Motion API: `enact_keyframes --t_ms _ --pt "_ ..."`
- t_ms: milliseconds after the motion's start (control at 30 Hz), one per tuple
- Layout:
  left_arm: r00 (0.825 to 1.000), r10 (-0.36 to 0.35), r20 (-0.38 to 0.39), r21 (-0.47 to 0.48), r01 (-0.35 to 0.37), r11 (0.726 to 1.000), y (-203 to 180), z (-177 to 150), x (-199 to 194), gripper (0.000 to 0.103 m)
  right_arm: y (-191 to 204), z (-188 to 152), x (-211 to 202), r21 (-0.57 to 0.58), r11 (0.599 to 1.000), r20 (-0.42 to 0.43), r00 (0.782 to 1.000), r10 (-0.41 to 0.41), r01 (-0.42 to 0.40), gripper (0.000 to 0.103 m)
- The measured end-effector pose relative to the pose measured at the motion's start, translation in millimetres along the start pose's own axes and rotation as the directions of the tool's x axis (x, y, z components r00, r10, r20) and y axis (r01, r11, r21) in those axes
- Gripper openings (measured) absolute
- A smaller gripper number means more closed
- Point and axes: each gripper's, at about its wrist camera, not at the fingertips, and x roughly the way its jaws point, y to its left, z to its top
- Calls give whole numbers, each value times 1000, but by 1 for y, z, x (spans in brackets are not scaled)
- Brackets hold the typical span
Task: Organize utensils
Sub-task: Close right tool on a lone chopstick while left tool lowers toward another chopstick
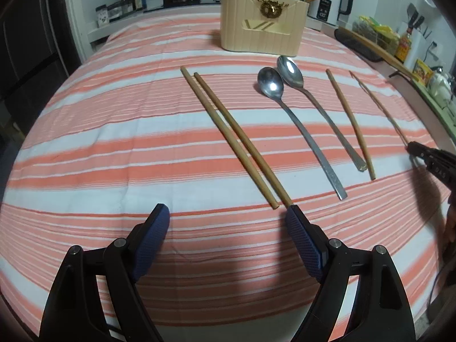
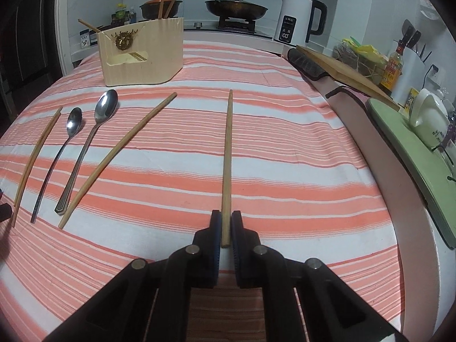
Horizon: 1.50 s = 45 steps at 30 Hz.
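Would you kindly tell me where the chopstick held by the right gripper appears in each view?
Left wrist: the chopstick is far right, thin, ending at the right gripper.
Right wrist: centre, clamped, pointing away.
Shared landmark: the beige utensil holder.

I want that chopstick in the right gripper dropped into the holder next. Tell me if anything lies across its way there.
Nothing visible blocks it. The right gripper is shut on the chopstick, and the beige holder stands ahead to the left. The spoons and the other chopstick lie flat on the striped cloth, low enough to pass over.
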Motion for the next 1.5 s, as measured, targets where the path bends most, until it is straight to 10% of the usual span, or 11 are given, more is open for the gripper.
enact_keyframes --t_ms 200,400,500,867,1033,1500 --pt "998 54 12 -36 -54 998 2 6 6 84 -4 -1 2 12 1000 -7 1000 9 -9 8" --pt "998 46 49 -80 -42 996 16 4 -1 4 -6 -1 3 15 1000 -6 1000 8 -8 8" --pt "997 45 60 -120 -38 992 24 2 -2 3 -7 -1 4 16 1000 -9 1000 9 -9 8" --pt "990 135 39 -200 -125 972 62 20 10 5 -23 1 8 47 999 -13 1000 16 -16 8" --pt "989 123 80 -165 -108 980 61 28 6 73 -33 -1 3 69 993 10 996 94 -94 52" --pt "996 95 0 -149 -94 984 84 12 7 74 -35 -4 10 9 993 -26 993 118 -118 60"
